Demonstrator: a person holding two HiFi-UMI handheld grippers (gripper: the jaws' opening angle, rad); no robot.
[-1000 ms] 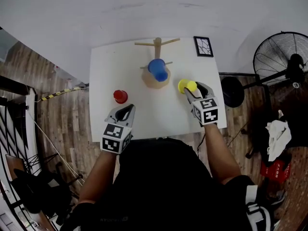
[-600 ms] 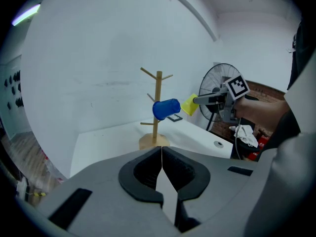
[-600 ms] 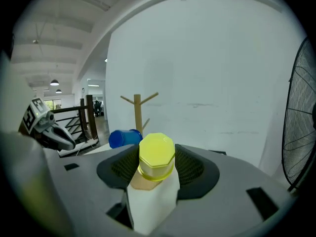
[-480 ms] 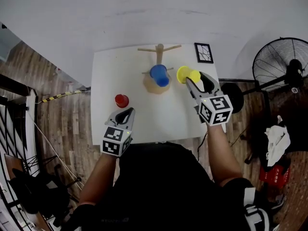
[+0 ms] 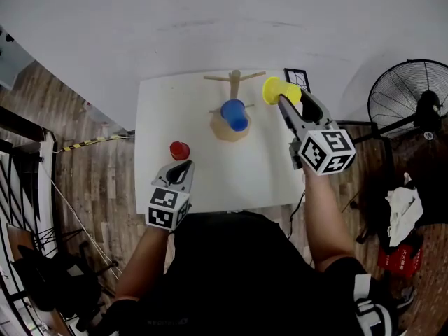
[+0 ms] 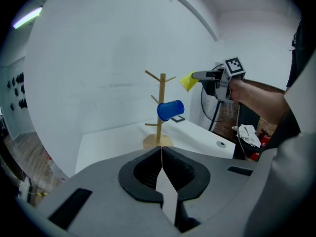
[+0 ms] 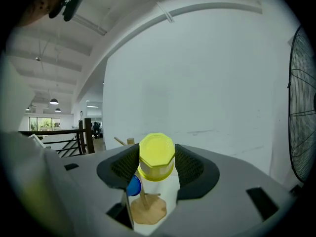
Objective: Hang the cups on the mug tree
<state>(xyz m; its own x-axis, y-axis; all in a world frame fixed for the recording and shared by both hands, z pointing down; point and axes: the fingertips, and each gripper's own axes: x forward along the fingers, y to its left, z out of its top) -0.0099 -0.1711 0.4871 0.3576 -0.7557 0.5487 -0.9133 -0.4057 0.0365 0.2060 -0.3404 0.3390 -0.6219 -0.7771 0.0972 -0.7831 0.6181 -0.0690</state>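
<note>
A wooden mug tree (image 5: 234,82) (image 6: 161,100) (image 7: 145,204) stands at the back of the white table (image 5: 210,180). A blue cup (image 5: 234,114) (image 6: 170,110) (image 7: 133,185) hangs on one of its lower pegs. My right gripper (image 5: 288,98) (image 7: 157,164) is shut on a yellow cup (image 5: 274,89) (image 6: 187,81) (image 7: 157,157) and holds it in the air to the right of the tree's top, apart from the pegs. A red cup (image 5: 179,150) stands on the table just ahead of my left gripper (image 5: 183,165) (image 6: 161,154), which is shut with nothing in it.
A square marker card (image 5: 297,78) lies at the table's back right corner. A standing fan (image 5: 413,100) is to the right of the table, with a white cloth (image 5: 404,194) on the floor near it. A railing (image 5: 17,180) runs at the left.
My right gripper has risen from the table with the yellow cup and moved back towards the tree's top. The left gripper has stayed in place.
</note>
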